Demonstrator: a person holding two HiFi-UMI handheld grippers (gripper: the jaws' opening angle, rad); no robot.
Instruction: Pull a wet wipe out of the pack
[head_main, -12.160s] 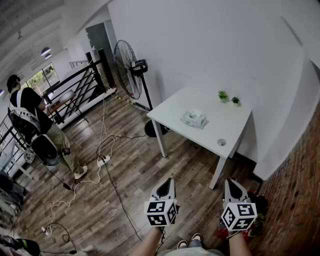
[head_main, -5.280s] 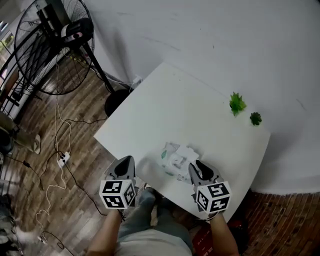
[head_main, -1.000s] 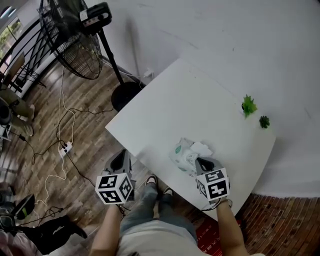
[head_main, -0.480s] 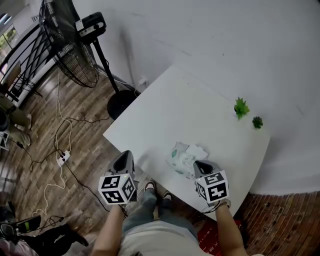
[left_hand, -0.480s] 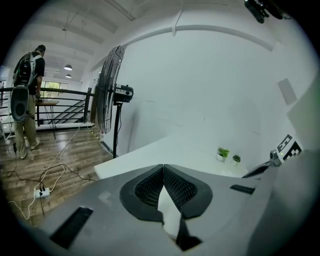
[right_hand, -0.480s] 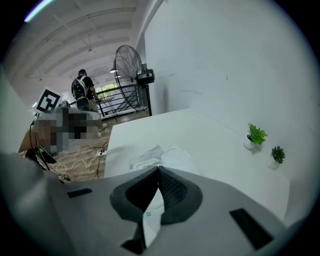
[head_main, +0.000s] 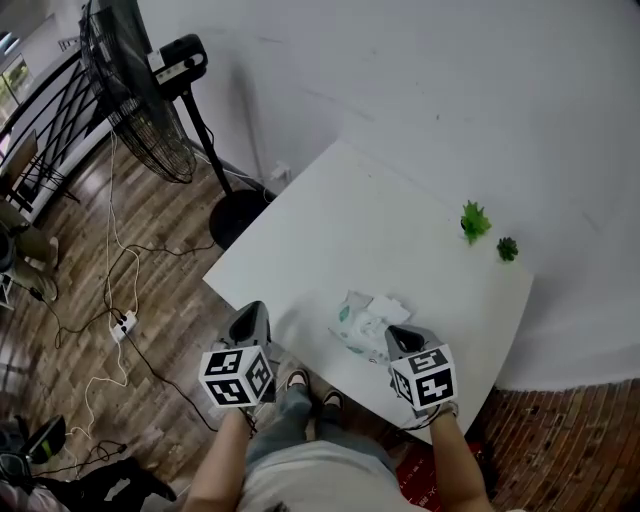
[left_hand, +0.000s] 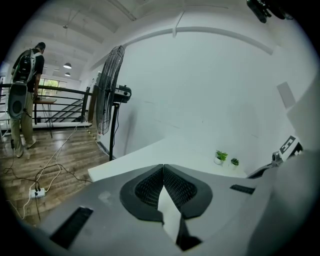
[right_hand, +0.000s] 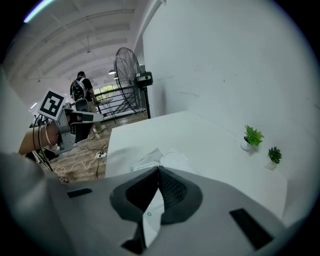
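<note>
— Lying where, the wet wipe pack (head_main: 360, 318)?

— It is lying flat on the white table (head_main: 400, 215), close to the near edge and toward the right. It is looking soft and crinkly: a pale film pouch with green print. A white fold is sticking up at its top, and I cannot tell whether that is a wipe or the flap.

— And the right gripper (head_main: 398, 337)?

— It is hovering at the pack's near right corner, either touching it or just above it. Its ribbed dark pads are pressing together tip to tip, and I am seeing no wipe nipped between them.

— So which step is going on?

— I am judging it as the approach, since no wipe is hanging free. The next move is calling for the jaws to part, settle on that raised fold, close, then draw up and away. The pouch is looking light, so it may be lifting along with the wipe.

— Is the left gripper (head_main: 249, 320) helping?

— Not yet. It is hanging off the table's near left edge, over the wood-plank floor (head_main: 140, 270), well apart from the pack, with its jaws closed on nothing. Pinning the pouch would be calling for it to come right.

— Further out?

— Two small green plants (head_main: 474, 221) are standing at the far right by the matte white wall (head_main: 420, 80). A black pedestal fan (head_main: 135, 95) is standing far left.
</note>
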